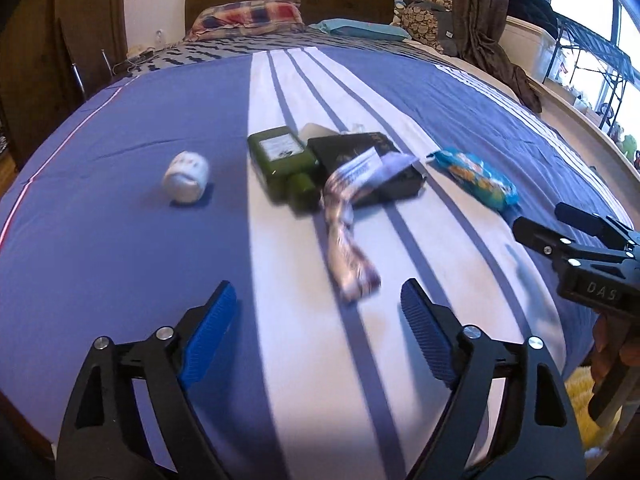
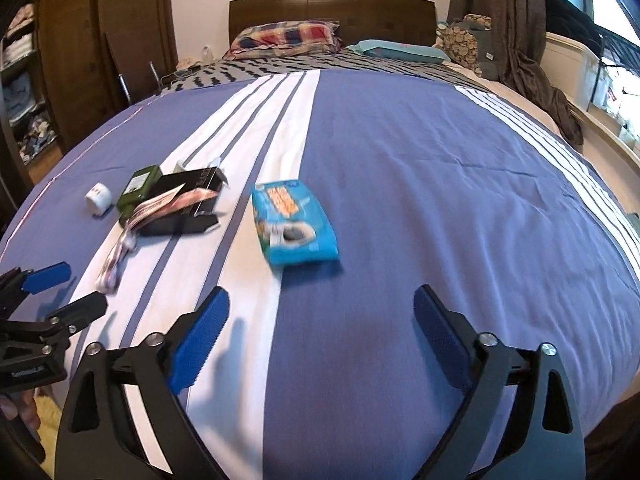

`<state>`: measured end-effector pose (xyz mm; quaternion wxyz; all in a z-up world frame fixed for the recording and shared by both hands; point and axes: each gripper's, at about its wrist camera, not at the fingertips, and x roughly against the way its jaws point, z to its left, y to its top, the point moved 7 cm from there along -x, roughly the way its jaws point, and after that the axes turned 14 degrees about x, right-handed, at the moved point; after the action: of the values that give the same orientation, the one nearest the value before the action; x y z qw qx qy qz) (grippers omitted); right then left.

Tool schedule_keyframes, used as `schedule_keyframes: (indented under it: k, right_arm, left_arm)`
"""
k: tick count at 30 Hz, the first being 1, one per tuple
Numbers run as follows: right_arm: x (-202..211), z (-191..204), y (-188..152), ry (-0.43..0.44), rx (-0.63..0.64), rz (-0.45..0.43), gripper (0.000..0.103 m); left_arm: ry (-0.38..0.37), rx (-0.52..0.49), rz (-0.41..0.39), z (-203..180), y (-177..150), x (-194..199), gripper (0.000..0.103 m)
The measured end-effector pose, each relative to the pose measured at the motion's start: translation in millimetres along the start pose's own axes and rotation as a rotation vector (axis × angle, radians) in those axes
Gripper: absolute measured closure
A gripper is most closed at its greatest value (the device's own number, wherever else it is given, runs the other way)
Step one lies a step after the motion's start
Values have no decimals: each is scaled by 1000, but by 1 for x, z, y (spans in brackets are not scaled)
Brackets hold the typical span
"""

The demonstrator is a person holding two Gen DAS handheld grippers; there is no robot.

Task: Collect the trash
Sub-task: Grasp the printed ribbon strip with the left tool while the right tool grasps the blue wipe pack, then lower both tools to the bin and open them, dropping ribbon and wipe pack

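Trash lies on the bed: a silver crumpled wrapper (image 1: 349,236) (image 2: 120,250), a green bottle (image 1: 286,162) (image 2: 137,192), a black box (image 1: 370,168) (image 2: 188,204), a blue snack packet (image 1: 476,178) (image 2: 292,220) and a small white cup (image 1: 186,176) (image 2: 98,199). My left gripper (image 1: 318,312) (image 2: 66,286) is open and empty, just short of the wrapper's near end. My right gripper (image 2: 320,320) (image 1: 548,222) is open and empty, short of the blue packet.
The bed cover (image 2: 440,200) is blue with white stripes. Pillows (image 2: 288,38) and a wooden headboard (image 2: 332,4) are at the far end. A wardrobe (image 2: 100,40) stands left. Curtains (image 2: 516,20) and a window shelf (image 1: 580,80) are on the right.
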<state>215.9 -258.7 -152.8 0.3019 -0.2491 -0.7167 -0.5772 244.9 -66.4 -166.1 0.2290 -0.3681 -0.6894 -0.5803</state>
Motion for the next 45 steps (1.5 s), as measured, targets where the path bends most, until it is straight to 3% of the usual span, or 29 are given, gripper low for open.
schedule_keyframes:
  k: [6, 10, 13, 14, 16, 22, 45]
  right_arm:
    - [-22, 0, 19, 3, 16, 7, 23]
    - [-38, 7, 27, 31, 32, 26, 28]
    - [-43, 14, 30, 29, 65, 29, 42]
    - [-42, 17, 31, 32, 78, 27, 52]
    - [-41, 18, 30, 25, 86, 21, 55]
    - [-22, 26, 18, 20, 101, 20, 58]
    - [96, 80, -90, 116, 115, -4, 59]
  left_arm:
    - [-27, -13, 14, -12, 12, -21, 38]
    - [-29, -6, 13, -14, 20, -30, 55]
    - [-21, -12, 13, -16, 23, -32, 73]
    - [-18, -18, 13, -17, 22, -31, 81]
    - [-17, -28, 14, -18, 19, -30, 89]
    - [-11, -75, 4, -19, -3, -11, 96]
    - [-58, -69, 12, 1, -113, 87, 97]
